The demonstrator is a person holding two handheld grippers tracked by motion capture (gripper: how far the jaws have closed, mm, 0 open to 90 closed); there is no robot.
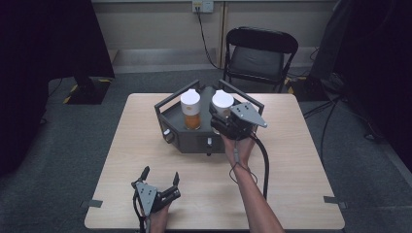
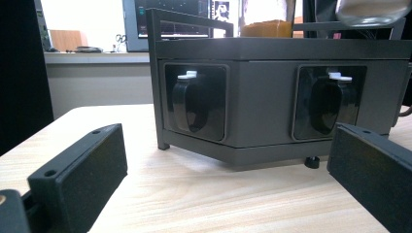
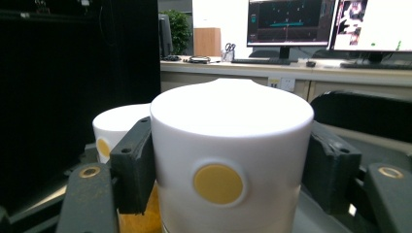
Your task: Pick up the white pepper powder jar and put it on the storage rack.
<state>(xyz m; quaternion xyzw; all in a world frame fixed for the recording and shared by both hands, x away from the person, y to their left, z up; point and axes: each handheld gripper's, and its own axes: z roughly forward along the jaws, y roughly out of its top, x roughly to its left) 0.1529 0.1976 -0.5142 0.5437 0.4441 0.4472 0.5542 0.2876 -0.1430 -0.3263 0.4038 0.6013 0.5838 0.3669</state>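
A black angular machine (image 1: 194, 138) stands on the wooden table (image 1: 291, 160) and carries two jars with white lids. The left jar (image 1: 190, 111) holds orange contents. My right gripper (image 1: 221, 115) is shut on the right jar's white lid (image 1: 223, 101). In the right gripper view, both pads press the sides of that lid (image 3: 228, 126), which has a yellow dot. My left gripper (image 1: 160, 180) is open near the table's front edge, facing the machine's front (image 2: 262, 97), with nothing between its jaws.
Two black knobs with white tabs (image 2: 192, 99) (image 2: 328, 99) sit in the machine's front panels. A black folding chair (image 1: 260, 56) stands behind the table. A desk with monitors (image 3: 291, 24) lies beyond. Bare tabletop lies to the left and right of the machine.
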